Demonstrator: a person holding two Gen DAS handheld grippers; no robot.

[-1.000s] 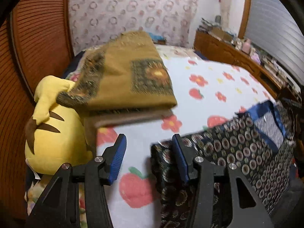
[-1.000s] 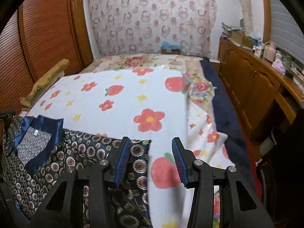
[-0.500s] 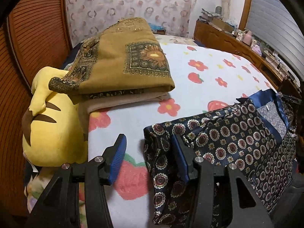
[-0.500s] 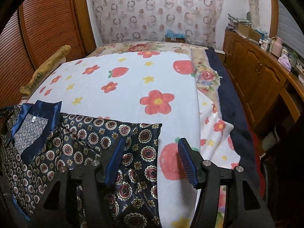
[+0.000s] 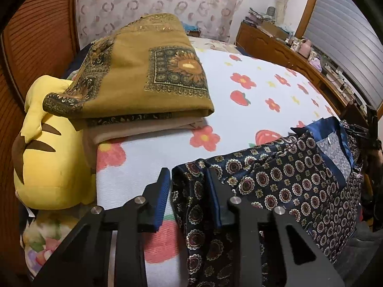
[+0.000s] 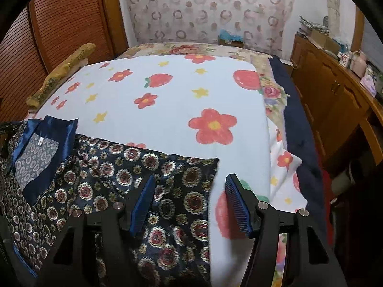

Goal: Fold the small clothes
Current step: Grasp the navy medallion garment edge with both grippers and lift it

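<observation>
Spreading comes first. Left wrist view: the left gripper point(image 5: 189, 181), low in the frame, has its blue pads part-closed around the near-left corner of the dark medallion-print garment point(image 5: 299, 181). A ridge of cloth stands between them, though I cannot tell whether they truly pinch it. The garment fills the lower right, its blue satin collar point(image 5: 335, 143) toward the right edge. To do this well, I'd say draw that corner out taut and low so the cloth settles without a wrinkle before any fold is made.

Beyond it, a white blanket point(image 5: 251, 110) printed with red flowers and strawberries covers the bed. A folded mustard throw point(image 5: 143, 76) sits on a beige layer at upper left, and a yellow plush toy point(image 5: 47, 148) lies against the ribbed wooden wardrobe point(image 5: 36, 35).

Right wrist view: the right gripper point(image 6: 189, 201) is spread wide, holding nothing. Its left pad lies over the garment's near-right corner, its right pad over bare blanket. It looks ready to close on the hem edge running down the middle, which I'd take near the corner. The garment occupies the lower left, collar at the left edge. A patterned curtain point(image 6: 210, 9) hangs at the top, and a cluttered wooden cabinet point(image 6: 335, 91) runs along the right.
</observation>
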